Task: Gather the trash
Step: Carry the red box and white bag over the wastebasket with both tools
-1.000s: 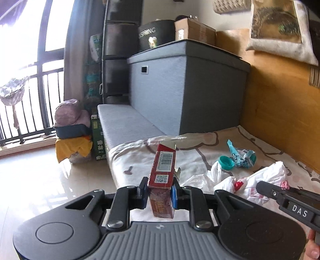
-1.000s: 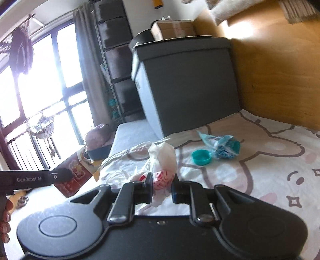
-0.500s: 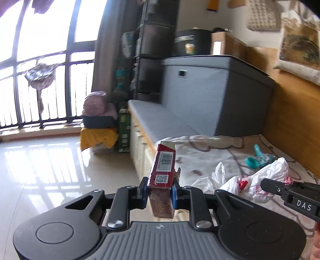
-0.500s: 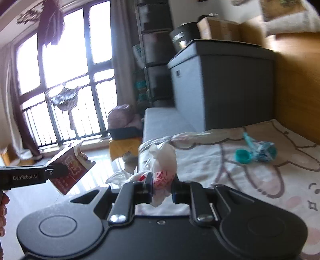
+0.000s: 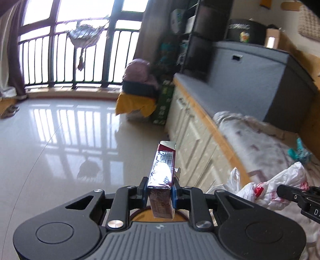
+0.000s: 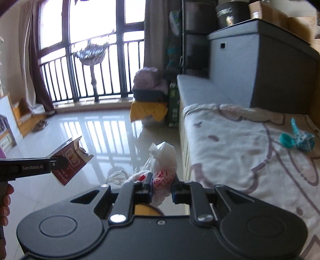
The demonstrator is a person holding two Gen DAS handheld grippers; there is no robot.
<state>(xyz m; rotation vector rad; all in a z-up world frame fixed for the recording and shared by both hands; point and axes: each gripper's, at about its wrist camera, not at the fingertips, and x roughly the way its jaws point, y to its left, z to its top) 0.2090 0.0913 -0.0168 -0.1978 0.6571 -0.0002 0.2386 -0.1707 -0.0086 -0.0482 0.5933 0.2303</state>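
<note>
L tool (image 5: 159,193) is nearest in the left wrist view: blue pads pinch a red carton (image 5: 162,176) at its lower half, carton upright w/ barcode side facing up, top flap open. Below the carton a round wooden surface (image 5: 144,215) peeks out under the tool; can't tell what it is. R tool (image 6: 162,189) in the right wrist view grips a crumpled white plastic bag (image 6: 163,166) w/ red print, bag bunched btwn the pads & puffing up above them. A hand (image 6: 5,202) shows at the left edge of that view, holding the L tool's handle.

Landmark = bed (image 6: 240,152), w/ a cream sheet & brown cartoon outlines. Both tools hang off the bed's window-side edge, over the glossy tiled floor (image 5: 60,140); carton is farther from the bed than the bag. On the bed, toward its wall side, lie a teal cap (image 6: 286,140) & a crumpled teal wrapper (image 6: 304,140), touching each other, well apart from both tools.

Past the bed's far end: grey padded bench (image 6: 194,88), then a tall grey storage box (image 6: 260,60) w/ a black round tin (image 6: 230,13) & cardboard boxes on top. On the floor by the bench end sits a pile: yellow cloth (image 6: 148,111), dark tray, purple bundle (image 6: 149,78). Farthest off, balcony window (image 6: 90,50) w/ black railing & curtains.
</note>
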